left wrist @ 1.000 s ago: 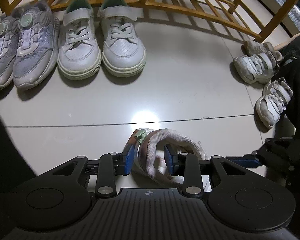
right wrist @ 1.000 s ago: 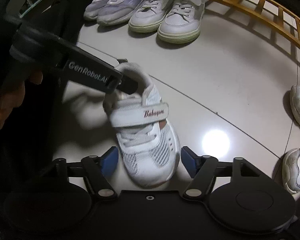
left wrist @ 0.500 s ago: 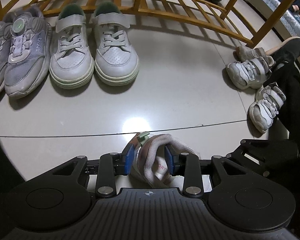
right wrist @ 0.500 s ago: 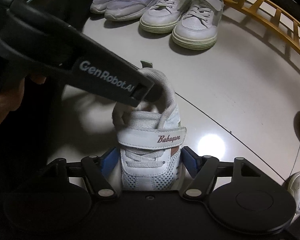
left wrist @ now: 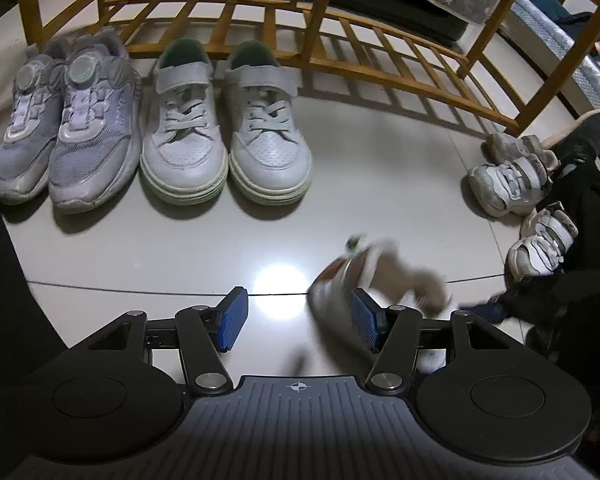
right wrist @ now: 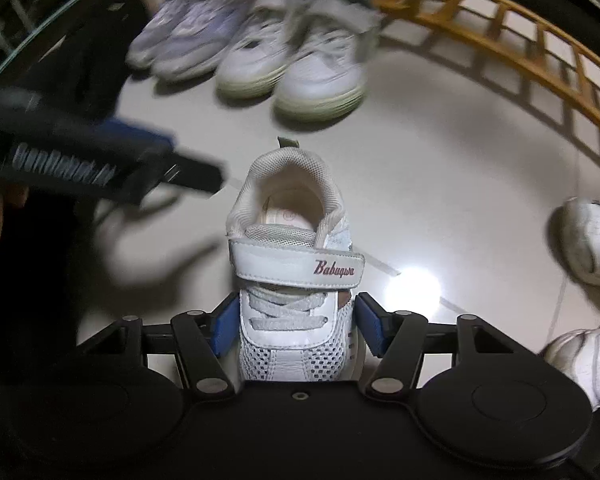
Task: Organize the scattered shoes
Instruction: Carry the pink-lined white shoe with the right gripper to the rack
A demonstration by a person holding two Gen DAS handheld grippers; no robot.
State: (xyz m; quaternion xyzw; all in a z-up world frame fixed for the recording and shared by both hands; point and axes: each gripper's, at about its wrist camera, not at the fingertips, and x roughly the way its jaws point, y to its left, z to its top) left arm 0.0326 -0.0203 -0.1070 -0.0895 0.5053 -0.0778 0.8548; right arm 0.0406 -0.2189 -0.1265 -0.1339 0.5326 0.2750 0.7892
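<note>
A small white mesh shoe [right wrist: 296,264] with a "Babuqua" strap stands between the blue pads of my right gripper [right wrist: 296,328]. Its jaws are closing and the pads touch its sides at the laces. The shoe stays sharp while the floor blurs, so it moves with this gripper. In the left wrist view the same shoe [left wrist: 372,276] is a blur just beyond the right finger. My left gripper [left wrist: 300,320] has its jaws opening, with only floor between them. From the right wrist view, that left gripper [right wrist: 188,168] hangs left of the shoe's heel, apart from it.
A lavender pair [left wrist: 80,128] and a white pair with green lining [left wrist: 228,140] stand side by side before a low wooden rack [left wrist: 380,68]. Small white-grey shoes [left wrist: 508,184] [left wrist: 544,240] lie scattered at the right, next to a person's dark slipper [left wrist: 580,136].
My left gripper let go of the shoe's heel collar, opened and drew off to the left. The right gripper narrowed onto the shoe's sides and carries it along.
</note>
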